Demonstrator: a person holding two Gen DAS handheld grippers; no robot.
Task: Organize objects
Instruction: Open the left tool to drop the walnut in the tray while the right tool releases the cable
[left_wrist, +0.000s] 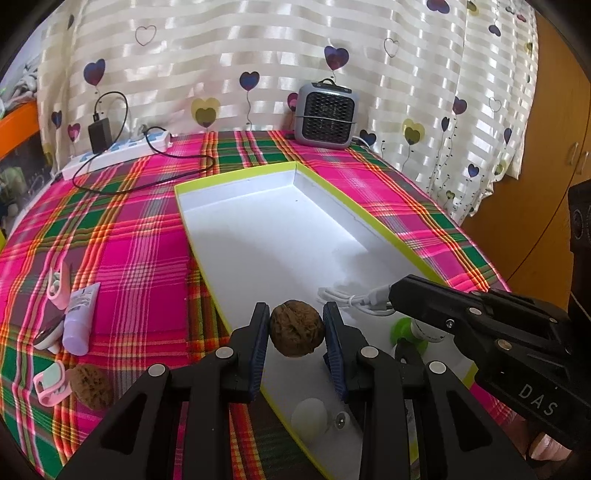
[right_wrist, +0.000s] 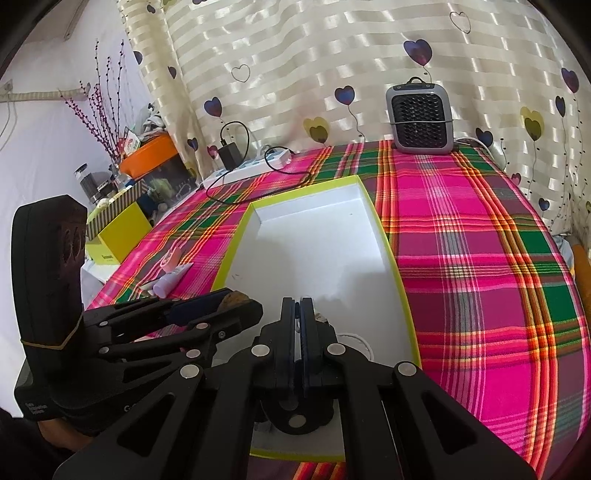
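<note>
Left claw (left_wrist: 296, 334) grips a walnut (left_wrist: 296, 328) between its blue pads, held above the near end of the yellow-rimmed white box (left_wrist: 236, 173) on the plaid tabletop (left_wrist: 122, 236). Right claw (right_wrist: 301, 314) is closed over the white charging cable (left_wrist: 347, 297) lying in the box; whether it pinches the cable cannot be told. A second walnut (left_wrist: 90, 386) lies outside on the cloth at near left, beside a lavender tube (left_wrist: 79, 319). The walnut is judged light, rigid and rough-shelled, yet round, so it may roll; opposing contact across its widest girth suits it best.
</note>
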